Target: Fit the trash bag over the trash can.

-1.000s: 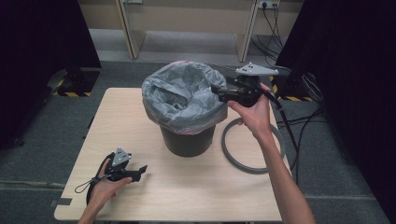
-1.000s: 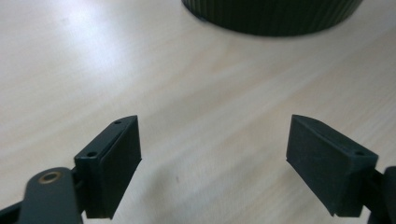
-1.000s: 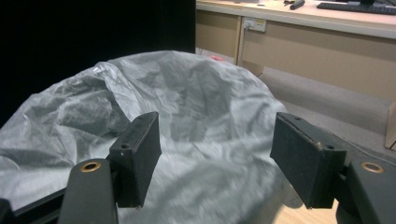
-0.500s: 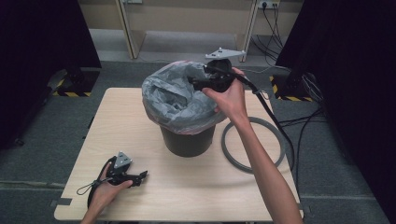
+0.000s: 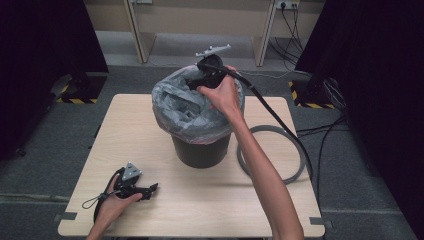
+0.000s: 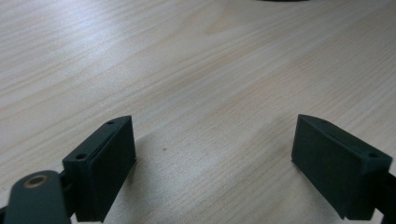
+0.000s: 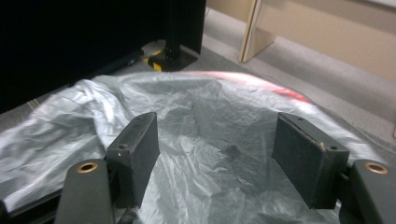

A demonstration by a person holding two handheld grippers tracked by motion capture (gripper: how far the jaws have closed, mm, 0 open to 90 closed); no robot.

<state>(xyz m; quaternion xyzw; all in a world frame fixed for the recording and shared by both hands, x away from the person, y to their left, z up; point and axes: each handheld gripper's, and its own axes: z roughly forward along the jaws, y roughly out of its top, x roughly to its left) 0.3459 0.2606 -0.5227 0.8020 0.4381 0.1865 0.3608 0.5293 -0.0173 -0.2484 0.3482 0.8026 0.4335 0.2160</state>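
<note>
The right gripper (image 7: pixel 215 156) has its two black jaws spread wide with nothing between them. Just below and ahead of them lies a crumpled grey bin liner (image 7: pixel 196 121), sagging inward, a pink-red rim (image 7: pixel 261 83) showing through its far edge. Beyond are grey carpet (image 7: pixel 327 98), a black stand base (image 7: pixel 175 56) and a beige panel (image 7: pixel 299 28).

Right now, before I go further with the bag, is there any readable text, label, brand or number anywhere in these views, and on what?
None: no readable text in any view.
Bin and its grey bag: no label or print visible.
Yellow-black hazard stripes on the floor stands: a marking, no words.
Wall socket: too small to read.
Both tools, left and right, open: no markings.
</note>
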